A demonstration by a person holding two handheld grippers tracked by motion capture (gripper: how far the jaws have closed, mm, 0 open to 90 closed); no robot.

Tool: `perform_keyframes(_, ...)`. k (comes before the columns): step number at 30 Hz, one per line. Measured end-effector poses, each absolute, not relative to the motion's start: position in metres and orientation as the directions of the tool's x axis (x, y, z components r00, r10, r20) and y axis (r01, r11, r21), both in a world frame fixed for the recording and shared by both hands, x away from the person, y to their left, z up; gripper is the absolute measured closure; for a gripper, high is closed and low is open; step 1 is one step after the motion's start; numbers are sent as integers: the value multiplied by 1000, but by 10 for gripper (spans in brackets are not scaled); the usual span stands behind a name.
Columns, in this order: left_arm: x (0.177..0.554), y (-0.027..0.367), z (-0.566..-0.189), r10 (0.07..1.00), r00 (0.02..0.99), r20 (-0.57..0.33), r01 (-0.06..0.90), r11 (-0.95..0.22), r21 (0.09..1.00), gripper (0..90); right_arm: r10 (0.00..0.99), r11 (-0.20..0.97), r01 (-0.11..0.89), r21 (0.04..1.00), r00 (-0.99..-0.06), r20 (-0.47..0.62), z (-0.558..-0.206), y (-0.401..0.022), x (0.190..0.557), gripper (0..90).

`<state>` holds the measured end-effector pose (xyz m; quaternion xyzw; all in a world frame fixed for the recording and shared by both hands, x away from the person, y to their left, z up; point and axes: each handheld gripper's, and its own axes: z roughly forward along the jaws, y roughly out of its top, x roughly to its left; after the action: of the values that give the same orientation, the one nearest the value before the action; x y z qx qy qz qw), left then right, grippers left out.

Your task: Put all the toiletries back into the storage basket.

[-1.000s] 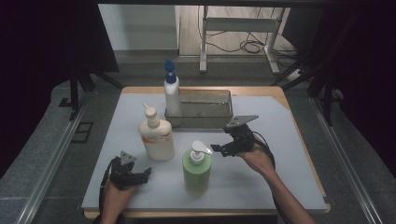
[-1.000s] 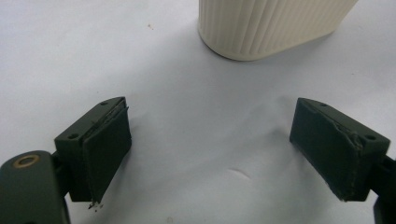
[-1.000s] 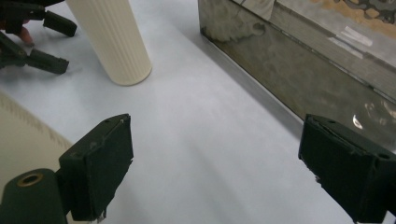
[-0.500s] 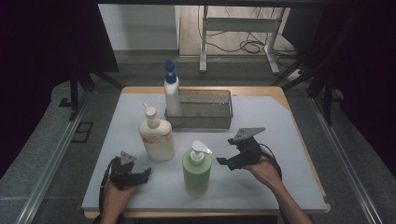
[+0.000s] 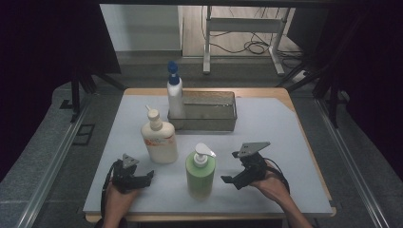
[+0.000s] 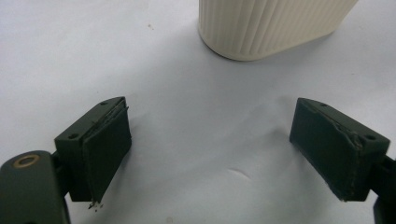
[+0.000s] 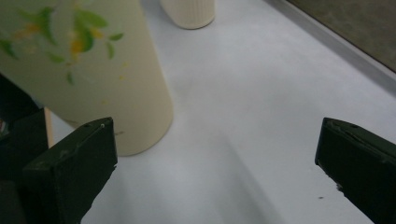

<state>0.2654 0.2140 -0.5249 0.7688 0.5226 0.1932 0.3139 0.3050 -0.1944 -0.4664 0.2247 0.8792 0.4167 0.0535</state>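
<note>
With its jaws just opened wide and empty, the right gripper (image 5: pixel 239 167) should square up on the green pump bottle (image 5: pixel 200 173) at lower centre — grasp the body, below the pump — while the spread left gripper (image 5: pixel 138 177) waits.

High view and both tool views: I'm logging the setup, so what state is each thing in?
Green pump bottle: upright, free, beside the right tool.
Cream lotion bottle: upright, untouched.
Blue-capped bottle: upright, at the tray's left end.
Metal tray: flat on the mat.
Left tool: open, empty.
Right tool: jaws just opened wider, nothing between them.
</note>
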Motion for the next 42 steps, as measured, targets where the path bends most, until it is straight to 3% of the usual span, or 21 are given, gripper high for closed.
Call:
perform_keyframes(14, 265, 214, -525, 925, 379, -30, 682, -257, 685, 123, 358, 573, 293, 766, -930, 88, -458, -172, 281, 0)
perform_keyframes(42, 265, 214, -525, 925, 379, -31, 682, -257, 684, 123, 313, 552, 237, 800, -947, 64, -441, -125, 267, 12)
